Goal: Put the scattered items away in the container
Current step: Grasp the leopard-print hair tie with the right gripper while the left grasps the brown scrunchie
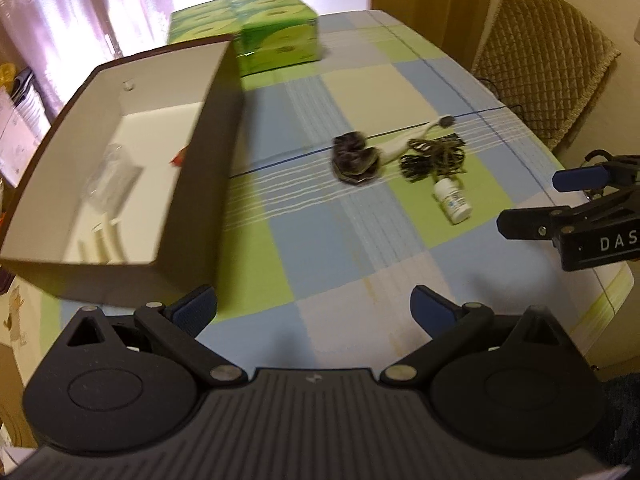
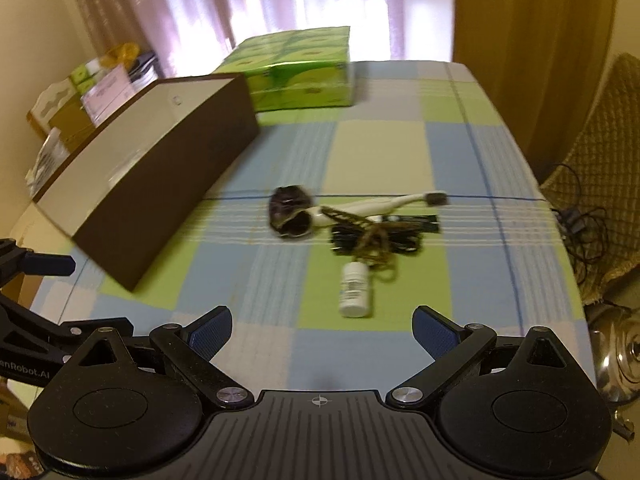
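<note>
Left wrist view: left gripper [image 1: 314,310] low over the table [image 1: 360,288], fingers spread wide, nothing between them. Box [image 1: 132,160] ahead and left, open at the top, brown outside, pale inside, long axis running away from the camera and slightly right. Inside it a clear plastic thing [image 1: 110,178], a bit of red [image 1: 179,157] by the right wall, pale strips [image 1: 100,240] near the front. Right of the box, well apart from it, the scattered cluster: dark scrunchie [image 1: 355,158] nearest the box, white handle [image 1: 412,138] behind it pointing up-right away from the box, black cable bundle [image 1: 434,156] further right, white bottle [image 1: 452,200] lying on its side, cap end toward the cable, base toward the camera. Green carton [image 1: 260,28] just behind the box's far end. Right gripper [image 1: 568,204] at the right edge, only partly in frame.

Right wrist view: right gripper [image 2: 322,332] with fingers wide apart, holding nothing. Bottle [image 2: 354,290] just ahead, long axis nearly straight away from the camera. Cable [image 2: 376,238] beyond it, scrunchie [image 2: 290,218] toward the box [image 2: 160,196], handle [image 2: 384,204] lying crosswise. Carton [image 2: 300,70] behind the box. Left gripper [image 2: 36,276] at the left edge, beside the box's near corner.
</note>
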`<state>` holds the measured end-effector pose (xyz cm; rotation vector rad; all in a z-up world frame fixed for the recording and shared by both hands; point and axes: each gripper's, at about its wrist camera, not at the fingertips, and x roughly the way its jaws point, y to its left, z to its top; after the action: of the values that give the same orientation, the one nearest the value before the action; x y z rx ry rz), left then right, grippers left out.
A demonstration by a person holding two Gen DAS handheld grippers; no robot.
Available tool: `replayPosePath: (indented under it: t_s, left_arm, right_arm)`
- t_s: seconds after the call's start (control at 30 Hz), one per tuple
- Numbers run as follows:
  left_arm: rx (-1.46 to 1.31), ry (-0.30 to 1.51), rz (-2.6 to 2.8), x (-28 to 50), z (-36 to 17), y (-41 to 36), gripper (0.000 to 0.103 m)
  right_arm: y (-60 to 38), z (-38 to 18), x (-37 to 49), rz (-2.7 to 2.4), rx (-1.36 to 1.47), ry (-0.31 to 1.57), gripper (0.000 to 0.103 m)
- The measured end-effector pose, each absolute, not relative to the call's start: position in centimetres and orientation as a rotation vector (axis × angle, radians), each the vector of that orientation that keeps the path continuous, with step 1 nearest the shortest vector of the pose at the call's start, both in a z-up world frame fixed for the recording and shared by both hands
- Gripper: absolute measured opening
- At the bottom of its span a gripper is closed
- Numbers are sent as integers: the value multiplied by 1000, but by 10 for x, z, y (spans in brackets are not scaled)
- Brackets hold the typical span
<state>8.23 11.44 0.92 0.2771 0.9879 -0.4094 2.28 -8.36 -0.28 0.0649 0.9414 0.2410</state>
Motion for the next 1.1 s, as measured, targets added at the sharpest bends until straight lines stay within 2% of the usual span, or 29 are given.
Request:
replayPosePath:
  t_s: [0.5, 0.67, 0.7, 0.73, 0.9, 0.97, 1.1]
  left_arm:
    - [339, 878, -442, 121, -5, 62, 98]
    - [370, 868, -471, 145, -16, 48, 94]
    - [378, 868, -475, 150, -19, 45, 93]
    - [384, 867, -479, 155, -22, 43, 93]
    - [396, 894, -493, 180, -35, 34, 89]
    - [404, 903, -504, 188, -39, 32, 88]
    - [418, 920, -520, 199, -48, 27, 87]
  right_arm:
    - [-118, -23, 57, 231, 133, 832, 101]
    - [-122, -36, 80, 229, 144, 828, 100]
    - [-122, -38, 85, 231, 145, 830, 96]
    - [-123, -41, 90, 242, 150, 834, 82]
    - [-124, -55, 109, 246, 168, 874, 78]
    - [-123, -61, 117, 260, 162, 899, 59]
    - [-123, -72, 128, 269, 167, 931, 59]
